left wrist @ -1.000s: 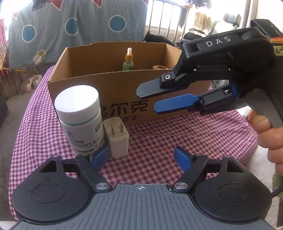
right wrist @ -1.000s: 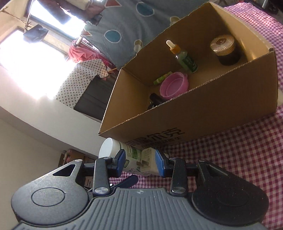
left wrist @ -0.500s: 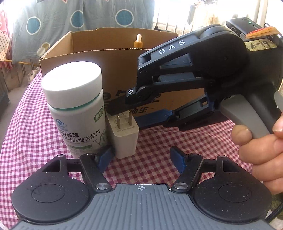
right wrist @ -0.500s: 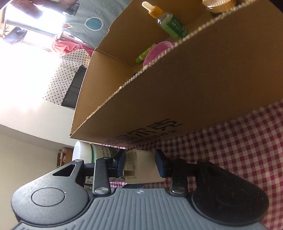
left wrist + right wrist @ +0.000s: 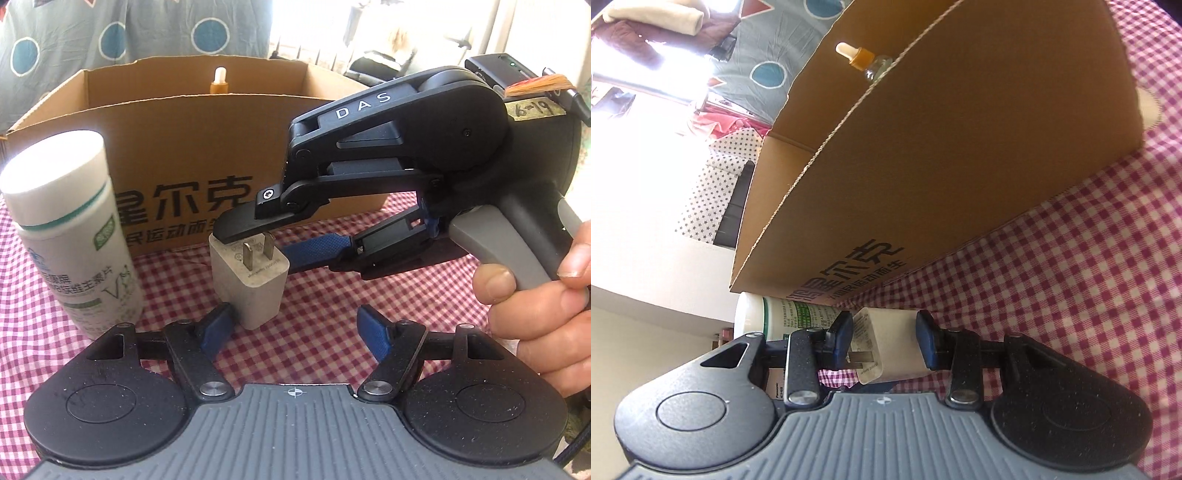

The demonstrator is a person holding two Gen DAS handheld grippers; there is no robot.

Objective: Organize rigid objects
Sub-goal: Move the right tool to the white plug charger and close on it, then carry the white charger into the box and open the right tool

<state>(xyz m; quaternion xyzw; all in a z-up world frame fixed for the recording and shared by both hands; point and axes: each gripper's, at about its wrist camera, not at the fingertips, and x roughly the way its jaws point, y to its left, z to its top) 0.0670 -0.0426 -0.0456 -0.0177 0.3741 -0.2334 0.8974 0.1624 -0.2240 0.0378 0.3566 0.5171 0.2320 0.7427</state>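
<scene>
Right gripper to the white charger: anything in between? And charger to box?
Nothing between: the right gripper already brackets the white charger, pads at its sides. Toward the cardboard box, only the box's front wall stands in the way, so lift over it.

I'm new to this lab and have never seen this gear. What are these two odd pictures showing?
No robot here: a person holds a two-finger gripper in each hand, each with a fisheye camera looking along its fingers. The left-hand view shows the left gripper open, empty, low over the checked cloth. The right gripper reaches in sideways around a white plug adapter; its own view shows the pads at the adapter's sides. Beside it stand a white bottle and a cardboard box containing a dropper bottle.
</scene>
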